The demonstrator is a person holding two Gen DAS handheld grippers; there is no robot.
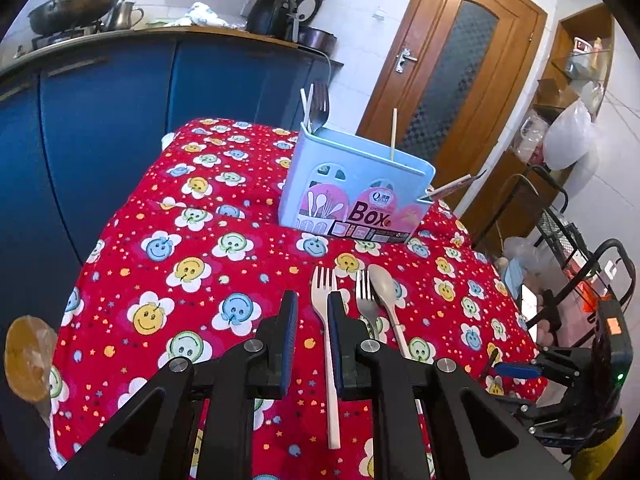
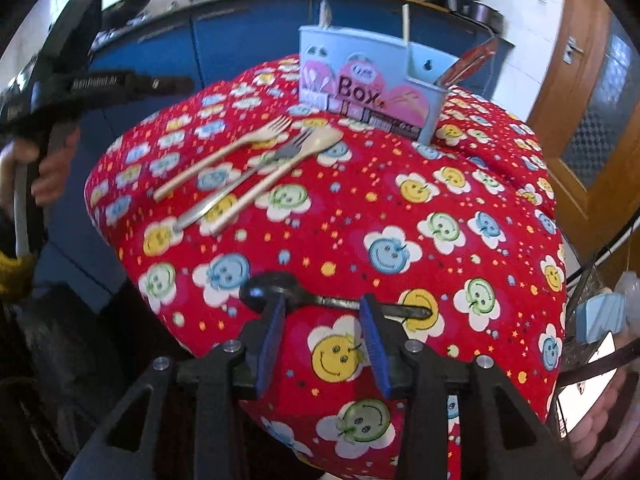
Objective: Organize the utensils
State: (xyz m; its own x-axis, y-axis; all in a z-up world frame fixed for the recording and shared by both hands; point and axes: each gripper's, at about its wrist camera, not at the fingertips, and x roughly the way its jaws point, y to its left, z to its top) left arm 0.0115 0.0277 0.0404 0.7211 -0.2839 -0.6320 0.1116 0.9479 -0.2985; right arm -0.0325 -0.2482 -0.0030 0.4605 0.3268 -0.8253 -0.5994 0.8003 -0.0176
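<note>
Down between the blue pads of the right gripper (image 2: 323, 330), the dark metal spoon (image 2: 320, 300) lay crosswise on the red smiley-flower tablecloth (image 2: 400, 208), close to the near edge of the table. Its bowl pointed left and its handle right, so its long axis ran straight across the gap, from one finger to the other. The jaws stood moderately apart, with neither pad pressing on the spoon, which rested on the cloth.

By my reading, a pinch would have needed the wrist rolled a quarter turn, so that the pads could meet the handle's sides.

The left gripper (image 1: 312, 334) had its jaws narrow and empty. Its right finger hid part of the cream plastic fork (image 1: 329, 340), whose handle ran toward the camera. Just right of that fork lay a grey metal fork (image 1: 365, 300) and a beige plastic spoon (image 1: 386, 292), all three nearly parallel, heads pointing at the far edge.

Beyond them, toward the far right corner, stood the pale blue plastic utensil box (image 1: 360, 184), with a few utensils already upright in it.

The right hand was plainly the nearer one to the dark spoon.
</note>
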